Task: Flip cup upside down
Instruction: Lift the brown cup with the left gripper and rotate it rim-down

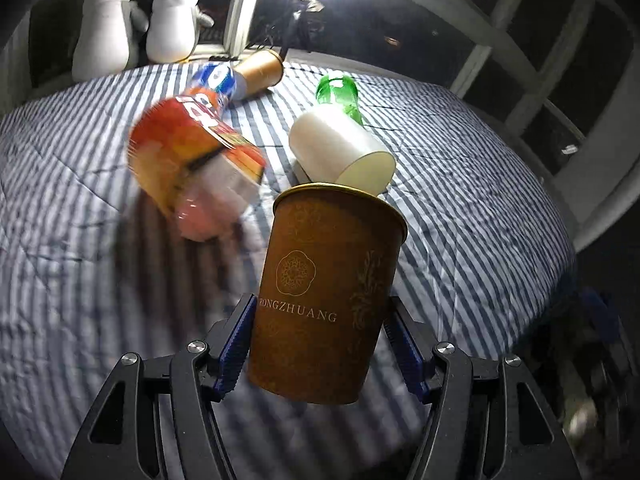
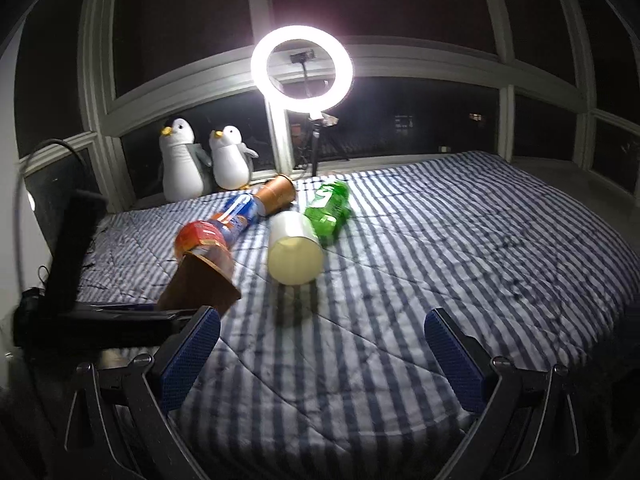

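My left gripper point(image 1: 320, 344) is shut on a brown paper cup point(image 1: 328, 292) with gold print, held above the striped bed with its gold rim pointing away from me. The same cup point(image 2: 200, 286) shows at the left of the right wrist view, tilted, with the left gripper's dark body point(image 2: 96, 320) beside it. My right gripper point(image 2: 322, 354) is open and empty above the bed's near part.
A white cup point(image 2: 294, 254) lies on its side mid-bed, with a green bottle point(image 2: 330, 208), an orange-labelled bottle point(image 2: 208, 240), a blue-labelled bottle point(image 2: 240, 210) and a second brown cup point(image 2: 278, 194) behind. Two penguin toys point(image 2: 204, 160) and a ring light point(image 2: 302, 64) stand by the window.
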`<state>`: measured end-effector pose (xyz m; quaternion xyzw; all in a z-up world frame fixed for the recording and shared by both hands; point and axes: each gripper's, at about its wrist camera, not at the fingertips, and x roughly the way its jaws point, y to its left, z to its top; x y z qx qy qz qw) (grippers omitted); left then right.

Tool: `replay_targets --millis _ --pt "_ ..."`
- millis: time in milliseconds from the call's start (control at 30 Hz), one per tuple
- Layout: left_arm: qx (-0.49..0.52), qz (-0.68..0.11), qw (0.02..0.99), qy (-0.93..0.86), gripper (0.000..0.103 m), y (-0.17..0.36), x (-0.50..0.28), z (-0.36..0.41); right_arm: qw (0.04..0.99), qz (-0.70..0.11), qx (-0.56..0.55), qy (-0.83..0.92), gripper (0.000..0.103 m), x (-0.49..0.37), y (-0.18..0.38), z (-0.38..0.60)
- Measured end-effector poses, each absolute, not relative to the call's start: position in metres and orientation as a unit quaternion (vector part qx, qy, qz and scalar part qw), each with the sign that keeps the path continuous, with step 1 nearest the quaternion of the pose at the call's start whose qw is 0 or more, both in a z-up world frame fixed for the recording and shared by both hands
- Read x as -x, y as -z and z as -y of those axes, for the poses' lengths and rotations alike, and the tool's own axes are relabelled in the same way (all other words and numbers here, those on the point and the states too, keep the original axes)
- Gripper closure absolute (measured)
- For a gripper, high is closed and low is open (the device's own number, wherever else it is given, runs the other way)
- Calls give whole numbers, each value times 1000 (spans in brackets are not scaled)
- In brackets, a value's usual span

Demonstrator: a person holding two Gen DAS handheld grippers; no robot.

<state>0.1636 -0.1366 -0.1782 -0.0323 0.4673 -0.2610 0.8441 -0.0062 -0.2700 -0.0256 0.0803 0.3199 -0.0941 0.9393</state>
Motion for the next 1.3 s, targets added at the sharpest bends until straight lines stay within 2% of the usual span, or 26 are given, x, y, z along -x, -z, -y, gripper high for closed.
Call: replay_targets --millis 367,433,467,500,633,967,1133,1300 --pt "50 -477 845 239 34 200 -172 171 933 -329 -84 123 2 26 39 290" --pt "52 -480 842 239 27 203 -175 168 933 -329 -85 123 2 27 40 290" --pt "56 -481 842 237 18 202 -175 166 932 -329 -85 123 2 27 41 289" --pt "59 -480 843 236 14 202 -175 163 932 -330 -86 122 2 26 42 289" --pt "63 -470 847 242 12 188 -171 149 932 -330 -92 117 2 25 43 285" --pt "76 -390 903 165 10 130 -126 25 938 -319 -113 81 2 -9 59 231" --pt "99 -375 912 132 10 120 -116 -29 933 -333 -102 91 2 -42 88 205" --pt "115 -371 914 119 10 120 -114 -50 927 -353 -91 91 5 -60 105 191"
